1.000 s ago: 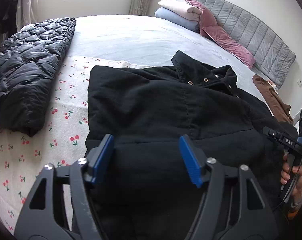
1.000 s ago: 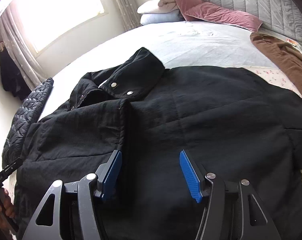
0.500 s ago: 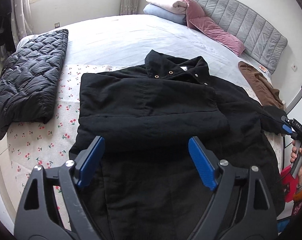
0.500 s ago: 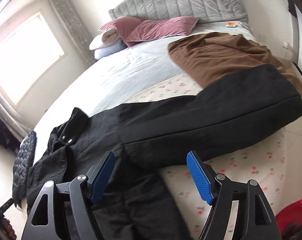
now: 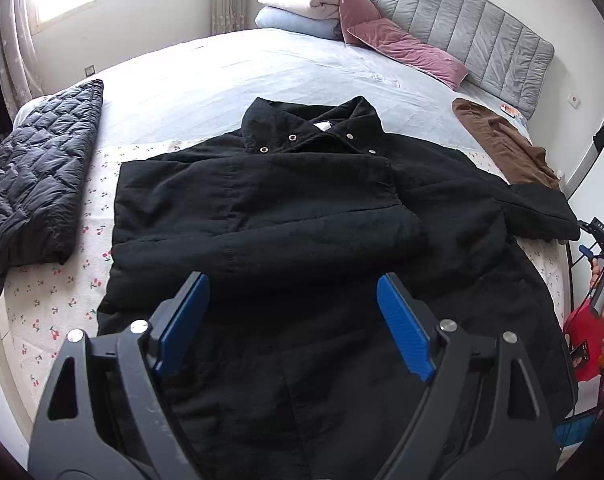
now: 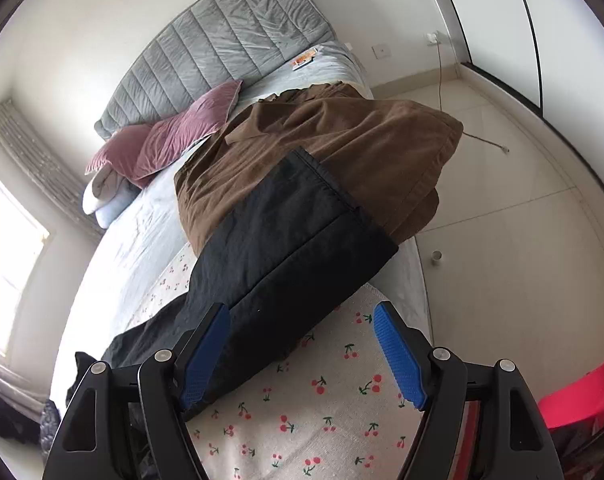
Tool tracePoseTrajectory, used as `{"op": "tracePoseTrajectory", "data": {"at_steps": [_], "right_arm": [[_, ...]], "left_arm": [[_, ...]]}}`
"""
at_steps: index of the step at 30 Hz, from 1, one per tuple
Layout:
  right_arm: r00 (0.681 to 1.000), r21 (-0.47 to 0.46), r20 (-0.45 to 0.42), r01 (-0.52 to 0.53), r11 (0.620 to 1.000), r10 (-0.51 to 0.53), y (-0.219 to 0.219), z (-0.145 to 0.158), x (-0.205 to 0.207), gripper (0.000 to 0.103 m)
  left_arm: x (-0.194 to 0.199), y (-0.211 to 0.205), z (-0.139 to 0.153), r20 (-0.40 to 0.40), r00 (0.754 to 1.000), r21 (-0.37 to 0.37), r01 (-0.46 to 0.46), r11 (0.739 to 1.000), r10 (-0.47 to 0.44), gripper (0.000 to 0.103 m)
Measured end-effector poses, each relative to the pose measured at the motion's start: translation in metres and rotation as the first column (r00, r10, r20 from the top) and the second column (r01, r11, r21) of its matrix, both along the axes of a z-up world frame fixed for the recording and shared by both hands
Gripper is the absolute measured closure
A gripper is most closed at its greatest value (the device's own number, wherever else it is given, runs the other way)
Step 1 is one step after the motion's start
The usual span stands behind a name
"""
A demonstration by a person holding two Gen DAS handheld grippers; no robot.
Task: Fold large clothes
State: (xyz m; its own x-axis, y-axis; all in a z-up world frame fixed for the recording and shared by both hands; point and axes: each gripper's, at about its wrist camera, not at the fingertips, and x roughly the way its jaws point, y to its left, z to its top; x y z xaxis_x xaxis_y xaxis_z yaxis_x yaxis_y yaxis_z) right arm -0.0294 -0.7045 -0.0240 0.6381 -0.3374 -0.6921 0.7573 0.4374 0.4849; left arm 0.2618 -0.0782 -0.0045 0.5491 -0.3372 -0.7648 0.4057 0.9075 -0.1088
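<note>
A large black coat (image 5: pixel 302 216) lies front-up on the bed, collar toward the headboard. Its left sleeve is folded across the chest; its right sleeve (image 5: pixel 538 212) stretches out toward the bed's right edge. My left gripper (image 5: pixel 292 322) is open and empty, above the coat's lower half. My right gripper (image 6: pixel 302 356) is open and empty, over the cherry-print sheet (image 6: pixel 302 420), with the black sleeve (image 6: pixel 286 240) just ahead of its left finger. The right gripper also shows in the left wrist view (image 5: pixel 602 240), held in a hand off the right edge.
A black quilted jacket (image 5: pixel 34 184) lies folded at the bed's left. A brown garment (image 6: pixel 322 152) lies under the sleeve's end at the bed's right edge. Pink pillows (image 5: pixel 398 44) and folded bedding (image 5: pixel 298 12) sit by the grey headboard. Tiled floor and a red object (image 6: pixel 582 392) are at the right.
My left gripper has pulled back and up, showing the whole coat. My right gripper has swung right, off the coat's body toward the outstretched sleeve and the bed's edge. Both stayed open.
</note>
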Motion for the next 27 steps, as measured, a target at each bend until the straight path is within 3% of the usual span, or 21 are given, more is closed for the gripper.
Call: {"op": "tracePoseTrajectory", "data": {"at_steps": [6, 8, 10, 11, 12, 18, 22, 27], "right_arm": [[0.987, 0.145, 0.147, 0.050, 0.988, -0.071, -0.021, -0.027, -0.011, 0.029], [0.976, 0.165, 0.198, 0.063, 0.984, -0.096, -0.024, -0.030, -0.012, 0.041], [0.972, 0.151, 0.207, 0.085, 0.985, -0.115, -0.026, -0.028, -0.011, 0.069], [0.972, 0.139, 0.206, 0.088, 0.986, -0.116, -0.027, -0.025, -0.009, 0.076], [0.973, 0.123, 0.204, 0.085, 0.989, -0.109, -0.026, -0.020, -0.007, 0.091], [0.985, -0.136, 0.159, -0.045, 0.990, 0.066, 0.010, 0.056, 0.028, 0.096], [0.966, -0.280, 0.146, -0.167, 0.945, 0.214, 0.059, 0.112, 0.065, 0.096], [0.904, -0.404, 0.146, -0.316, 0.858, 0.401, 0.137, 0.172, 0.118, 0.096]], "left_arm": [[-0.001, -0.009, -0.017, -0.046, 0.999, -0.029, 0.002, 1.000, -0.004, 0.017], [0.001, -0.007, -0.020, -0.059, 0.998, -0.057, -0.007, 0.998, 0.004, 0.017], [0.004, -0.005, -0.023, -0.077, 0.997, -0.082, -0.015, 0.997, 0.009, 0.017], [0.005, -0.003, -0.024, -0.083, 0.997, -0.089, -0.019, 0.996, 0.011, 0.017], [0.006, -0.002, -0.025, -0.085, 0.996, -0.094, -0.022, 0.995, 0.014, 0.017], [0.013, 0.012, -0.022, -0.065, 0.997, -0.150, -0.038, 0.988, 0.028, 0.017], [0.021, 0.020, -0.020, -0.075, 0.996, -0.185, -0.054, 0.981, 0.041, 0.017], [0.026, 0.029, -0.018, -0.066, 0.997, -0.204, -0.054, 0.978, 0.041, 0.017]]}}
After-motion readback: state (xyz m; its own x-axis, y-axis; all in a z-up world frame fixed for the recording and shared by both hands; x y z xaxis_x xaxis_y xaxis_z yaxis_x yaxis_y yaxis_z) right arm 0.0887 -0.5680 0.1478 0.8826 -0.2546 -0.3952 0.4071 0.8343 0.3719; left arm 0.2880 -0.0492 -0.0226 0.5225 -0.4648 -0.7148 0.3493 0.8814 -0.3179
